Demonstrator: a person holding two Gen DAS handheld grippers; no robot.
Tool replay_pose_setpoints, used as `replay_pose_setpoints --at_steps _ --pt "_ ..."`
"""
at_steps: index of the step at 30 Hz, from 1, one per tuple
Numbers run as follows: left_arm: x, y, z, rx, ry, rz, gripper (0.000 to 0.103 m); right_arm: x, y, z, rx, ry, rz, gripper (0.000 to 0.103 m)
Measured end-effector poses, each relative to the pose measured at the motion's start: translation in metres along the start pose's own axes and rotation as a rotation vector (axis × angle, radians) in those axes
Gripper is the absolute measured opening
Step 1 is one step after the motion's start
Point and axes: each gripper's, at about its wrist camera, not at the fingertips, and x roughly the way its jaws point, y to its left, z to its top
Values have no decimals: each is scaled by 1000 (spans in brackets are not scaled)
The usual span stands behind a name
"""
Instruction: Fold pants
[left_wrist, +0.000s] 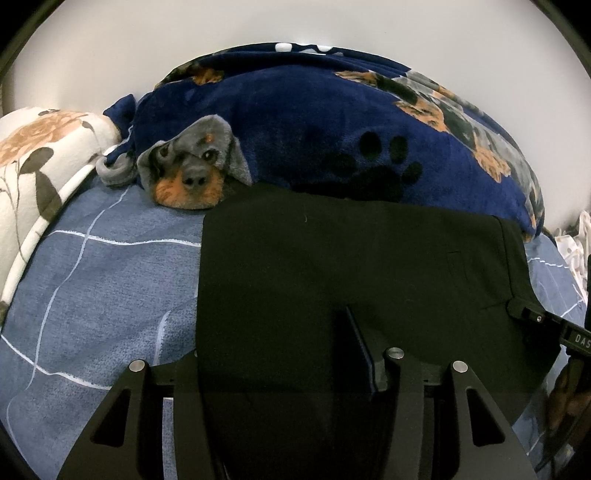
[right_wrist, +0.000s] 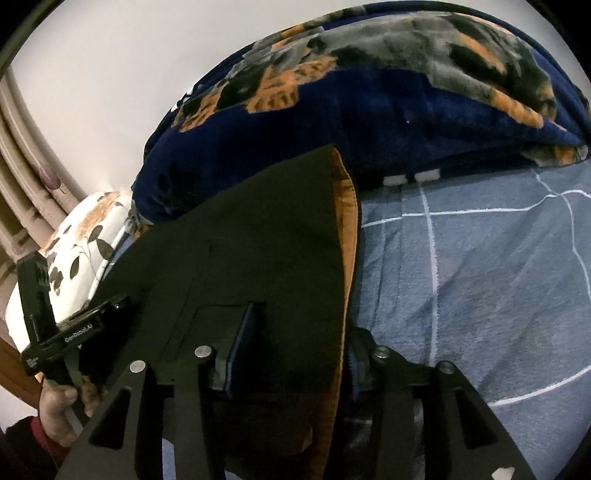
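Black pants (left_wrist: 351, 266) are spread on a blue checked bedsheet (left_wrist: 92, 266) at frame centre, draped between the parted jaws of the left gripper (left_wrist: 280, 369) and right gripper (right_wrist: 291, 354), neither visibly pinching.

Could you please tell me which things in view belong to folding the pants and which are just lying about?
Belongs to the job:
black fabric pants
left tool
right tool

Just lying about:
navy fleece dog-print blanket
white floral pillow
blue checked bedsheet

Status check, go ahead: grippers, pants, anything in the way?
Left gripper and right gripper astride the near edge of the black pants, grip unclear. Pants flat on bed. Dog-print blanket bunched against far edge.
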Motion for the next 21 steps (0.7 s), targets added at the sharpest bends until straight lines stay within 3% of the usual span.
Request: replay_pose_setpoints --at_steps 21 --pt "0 -1 -1 9 -3 17 53 1 4 1 -18 -13 -57 52"
